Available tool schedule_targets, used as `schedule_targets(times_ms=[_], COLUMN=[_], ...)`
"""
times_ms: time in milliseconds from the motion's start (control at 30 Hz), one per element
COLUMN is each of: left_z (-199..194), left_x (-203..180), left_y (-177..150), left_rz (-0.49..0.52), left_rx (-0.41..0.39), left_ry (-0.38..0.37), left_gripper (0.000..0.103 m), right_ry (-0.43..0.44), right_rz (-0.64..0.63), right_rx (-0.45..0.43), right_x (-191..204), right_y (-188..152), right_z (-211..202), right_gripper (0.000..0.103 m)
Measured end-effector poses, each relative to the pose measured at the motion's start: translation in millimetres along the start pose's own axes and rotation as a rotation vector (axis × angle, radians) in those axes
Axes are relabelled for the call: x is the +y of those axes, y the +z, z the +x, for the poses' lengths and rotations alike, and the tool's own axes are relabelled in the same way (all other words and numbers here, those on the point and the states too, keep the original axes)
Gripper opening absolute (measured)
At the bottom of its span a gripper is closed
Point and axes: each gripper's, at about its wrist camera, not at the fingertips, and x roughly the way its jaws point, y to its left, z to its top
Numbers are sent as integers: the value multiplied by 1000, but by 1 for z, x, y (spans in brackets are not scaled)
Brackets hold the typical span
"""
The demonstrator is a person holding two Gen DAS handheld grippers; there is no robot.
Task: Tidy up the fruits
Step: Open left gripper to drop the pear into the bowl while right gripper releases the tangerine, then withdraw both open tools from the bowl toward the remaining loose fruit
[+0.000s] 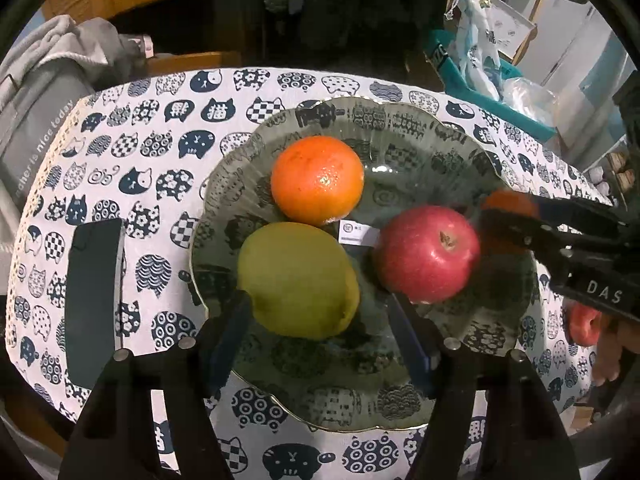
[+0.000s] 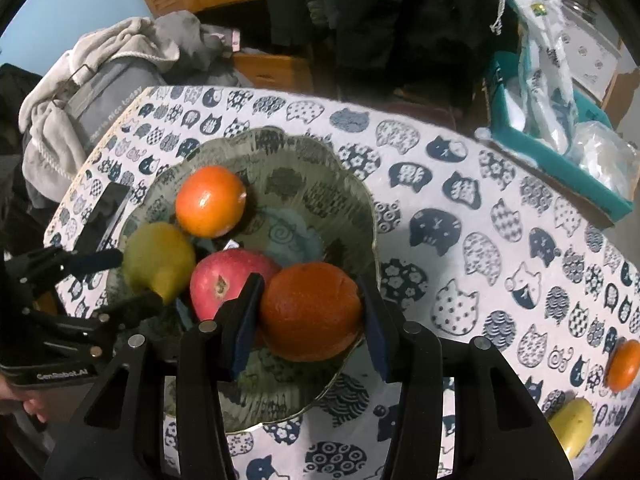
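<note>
A ruffled glass bowl (image 1: 400, 120) (image 2: 280, 148) on the cat-print cloth holds an orange (image 1: 318, 180) (image 2: 210, 202), a green pear-like fruit (image 1: 296, 280) (image 2: 160, 258) and a red apple (image 1: 428, 254) (image 2: 224, 276). My left gripper (image 1: 320, 300) (image 2: 138, 280) straddles the green fruit. Its left pad rests against the fruit, while a gap shows at the right pad. My right gripper (image 2: 310, 284) (image 1: 506, 210) is shut on a second orange (image 2: 310, 312) (image 1: 508, 202). That orange hangs just inside the bowl's near right rim, beside the apple.
A black phone (image 1: 94, 300) (image 2: 108, 208) lies left of the bowl. Near the table's right edge sit a loose orange (image 2: 622, 364), a yellow fruit (image 2: 572, 428) and a red fruit (image 1: 584, 324). A teal basket (image 2: 560, 152) with plastic bags stands beyond the far right, a grey bag (image 1: 40, 120) far left.
</note>
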Motion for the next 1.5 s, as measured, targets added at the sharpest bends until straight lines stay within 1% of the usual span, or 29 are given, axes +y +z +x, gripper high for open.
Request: schedule_targets(times_ms=[200, 300, 433, 533, 600, 700, 733, 800, 900, 967, 1000, 1100, 1233, 1500], left_z=[-3, -10, -19, -27, -33, -45, -48, -57, -70, -78, -83, -92, -103, -113], left_x=[-3, -8, -15, -20, -24, -30, -32, -36, -47, -54, -59, -69, -82, -110], left_y=[0, 2, 5, 7, 9, 10, 10, 11, 13, 13, 14, 15, 16, 17], left_rz=[5, 15, 33, 44, 45, 40, 40, 42, 69, 86, 93, 104, 120, 158], left_rx=[-1, -14, -41, -63, -75, -93, -101, -123, -165, -187, -198, -211, -227, -242], left_ry=[0, -3, -1, 7, 5, -14, -20, -25, -24, -25, -30, -53, -72, -97], left_gripper=[72, 72, 74, 77, 77, 78, 79, 81, 81, 83, 86, 87, 87, 88], right_ry=[28, 35, 34, 19, 7, -5, -7, -13, -25, -38, -41, -49, -85, -121], right_rz=[15, 18, 31, 33, 33, 43, 48, 62, 74, 74, 77, 86, 80, 90], right_rx=[-27, -43, -69, -98, -120, -160, -171, -191, -222, -238, -248, -277, -322, -377], right_x=[1, 1, 1, 1, 1, -2, -3, -5, -8, -9, -10, -12, -16, -29], right_y=[1, 4, 6, 8, 9, 11, 11, 12, 12, 11, 11, 7, 2, -13], right_z=[-9, -17, -31, -45, -57, -76, -82, -94, -112, -122, -128, -144, -167, -204], right_gripper=[50, 56, 57, 57, 60, 63, 64, 66, 66, 66, 66, 69, 75, 80])
